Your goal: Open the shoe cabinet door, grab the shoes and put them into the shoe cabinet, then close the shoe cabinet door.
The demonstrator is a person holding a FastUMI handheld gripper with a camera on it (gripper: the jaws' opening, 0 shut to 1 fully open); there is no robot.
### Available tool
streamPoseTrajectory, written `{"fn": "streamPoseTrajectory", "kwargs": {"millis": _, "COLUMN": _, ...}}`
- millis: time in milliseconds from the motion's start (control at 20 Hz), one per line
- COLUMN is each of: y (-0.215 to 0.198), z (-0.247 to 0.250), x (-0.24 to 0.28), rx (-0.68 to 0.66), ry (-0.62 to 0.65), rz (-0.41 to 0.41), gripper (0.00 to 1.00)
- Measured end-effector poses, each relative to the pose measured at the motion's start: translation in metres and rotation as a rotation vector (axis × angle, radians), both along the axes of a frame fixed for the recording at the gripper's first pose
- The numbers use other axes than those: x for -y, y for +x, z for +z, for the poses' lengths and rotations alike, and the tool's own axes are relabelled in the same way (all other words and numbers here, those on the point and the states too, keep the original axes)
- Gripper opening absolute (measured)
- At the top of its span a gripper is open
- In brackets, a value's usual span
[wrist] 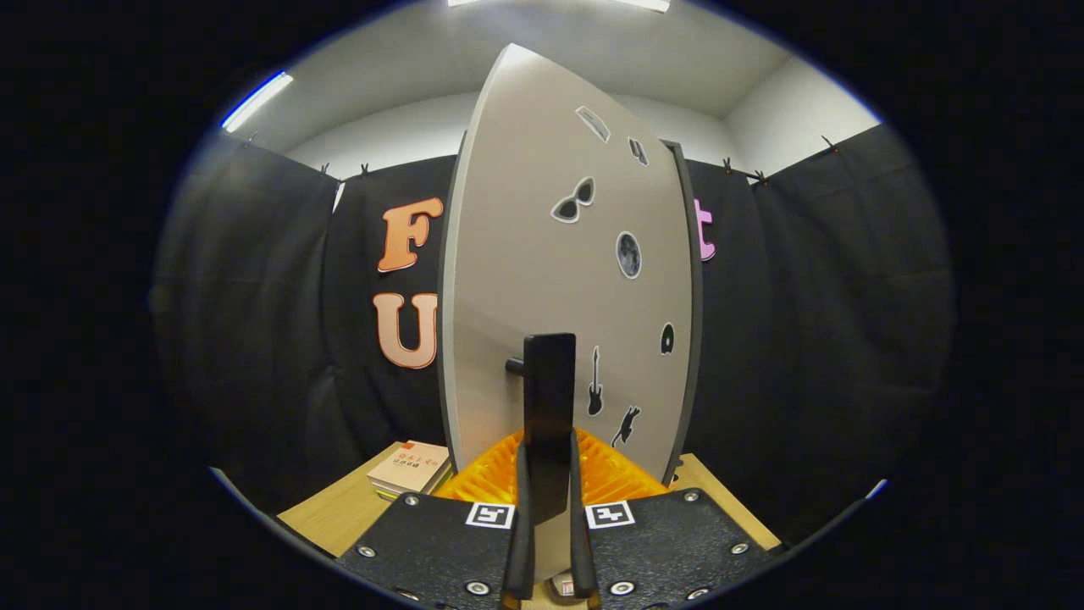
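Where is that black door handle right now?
In the gripper view, the black handle stands upright on the cabinet door, clamped between the tool fingers, left of the guitar sticker.

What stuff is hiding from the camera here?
- Inside the cabinet: hidden behind the grey sticker-covered cabinet door, gripper view.
- The shoes: not to be made out anywhere.
- The black bar handle: its lower end is covered by the tool, whose fingers are shut on it.
- The stack of books: cover print too small.
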State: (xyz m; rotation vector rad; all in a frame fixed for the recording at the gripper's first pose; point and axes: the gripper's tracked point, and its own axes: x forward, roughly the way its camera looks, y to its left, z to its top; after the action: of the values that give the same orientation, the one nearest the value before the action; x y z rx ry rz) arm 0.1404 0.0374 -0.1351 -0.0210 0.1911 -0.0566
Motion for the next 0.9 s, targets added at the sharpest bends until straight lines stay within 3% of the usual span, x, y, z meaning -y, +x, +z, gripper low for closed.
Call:
{"fn": "streamPoseTrajectory", "kwargs": {"millis": 350, "y": -0.027, "z": 0.004, "x": 0.047, "rx": 0.009, "ry": 0.031, "rz": 0.029, "gripper": 0.14}}
{"fn": "streamPoseTrajectory", "kwargs": {"millis": 900, "y": -0.053, "z": 0.001, "x": 0.157, "rx": -0.005, "ry": 0.071, "rz": -0.055, "gripper": 0.10}}
